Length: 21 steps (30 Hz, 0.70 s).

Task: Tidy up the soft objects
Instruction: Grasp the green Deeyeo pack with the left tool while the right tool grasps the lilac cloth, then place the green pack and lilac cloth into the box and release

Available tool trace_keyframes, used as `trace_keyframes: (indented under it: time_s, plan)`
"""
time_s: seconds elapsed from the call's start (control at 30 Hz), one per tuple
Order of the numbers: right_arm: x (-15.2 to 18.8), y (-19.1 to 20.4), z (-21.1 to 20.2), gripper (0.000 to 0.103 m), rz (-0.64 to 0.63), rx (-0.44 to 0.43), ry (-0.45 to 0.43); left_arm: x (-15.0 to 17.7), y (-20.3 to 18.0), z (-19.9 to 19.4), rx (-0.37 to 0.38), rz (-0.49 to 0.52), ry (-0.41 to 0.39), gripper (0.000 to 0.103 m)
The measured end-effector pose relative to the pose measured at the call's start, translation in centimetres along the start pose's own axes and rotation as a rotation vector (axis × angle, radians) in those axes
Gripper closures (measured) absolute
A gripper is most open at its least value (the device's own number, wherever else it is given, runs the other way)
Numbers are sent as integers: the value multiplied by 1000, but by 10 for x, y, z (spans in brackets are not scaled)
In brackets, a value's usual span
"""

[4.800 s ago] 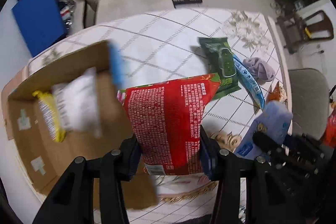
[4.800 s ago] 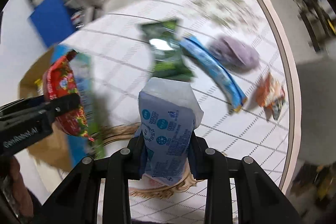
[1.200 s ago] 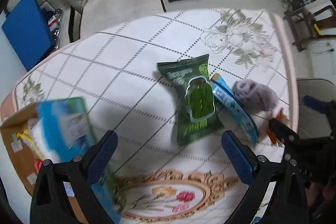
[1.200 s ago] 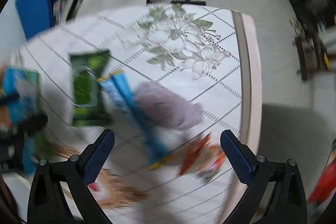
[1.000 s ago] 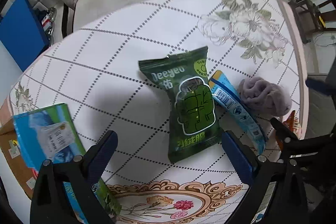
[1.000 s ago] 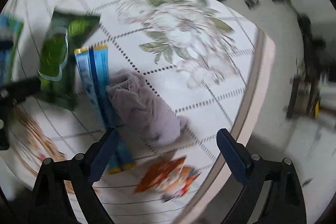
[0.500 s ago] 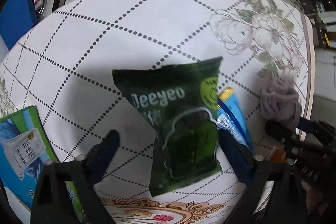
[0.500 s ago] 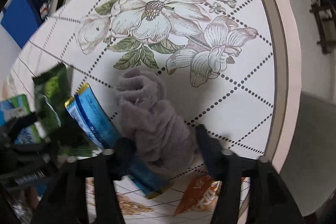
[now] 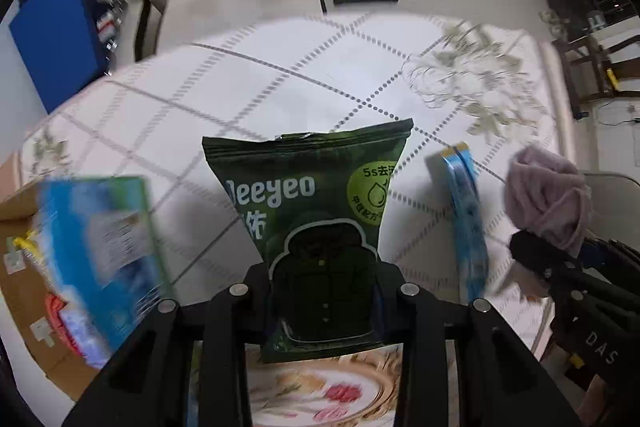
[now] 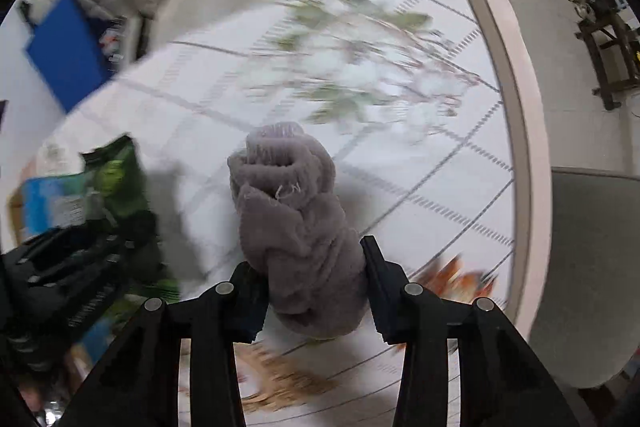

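Note:
My left gripper [image 9: 322, 291] is shut on a dark green snack-like packet [image 9: 316, 211] and holds it upright above the white tablecloth [image 9: 248, 83]. My right gripper [image 10: 312, 279] is shut on a rolled mauve cloth [image 10: 296, 203], lifted off the table; the cloth also shows at the right in the left wrist view [image 9: 548, 195]. A long blue packet [image 9: 466, 211] lies on the cloth between them. The green packet shows blurred at the left of the right wrist view [image 10: 120, 179].
A cardboard box [image 9: 24, 267] with packets in it stands at the left, a blue-green pack [image 9: 100, 247] at its edge. An orange packet [image 10: 456, 279] lies near the table's right rim [image 10: 520, 131]. A grey chair [image 10: 592, 267] stands beyond it.
Both grippers closed: the left took hold of the green packet, the right took the mauve cloth, and both items have been lifted off the table.

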State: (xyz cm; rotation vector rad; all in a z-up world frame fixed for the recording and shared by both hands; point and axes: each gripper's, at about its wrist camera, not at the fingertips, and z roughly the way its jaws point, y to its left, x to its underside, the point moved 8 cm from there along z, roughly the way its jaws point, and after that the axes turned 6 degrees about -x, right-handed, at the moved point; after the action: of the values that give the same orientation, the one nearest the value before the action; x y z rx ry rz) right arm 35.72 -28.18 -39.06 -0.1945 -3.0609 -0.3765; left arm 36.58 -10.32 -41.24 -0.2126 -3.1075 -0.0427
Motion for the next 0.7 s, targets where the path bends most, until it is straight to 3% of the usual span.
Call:
trace_keyframes:
  time_s: [0.17,0.37,0.5,0.7]
  plan:
    - [42,86,-30,59,-47,-157,-44,31,69,-57,10,-42,-78,71]
    - [91,215,-22,59,-75,-287,-34,70,202,-81,-99,-141,-90,71]
    - [96,278,0,59,-48,-277,-23,86,290,-70,-182,-219,-51,71]
    - [78,320,36,59,-13,-184,-36,91,368,-27,-195,-300,31,71]
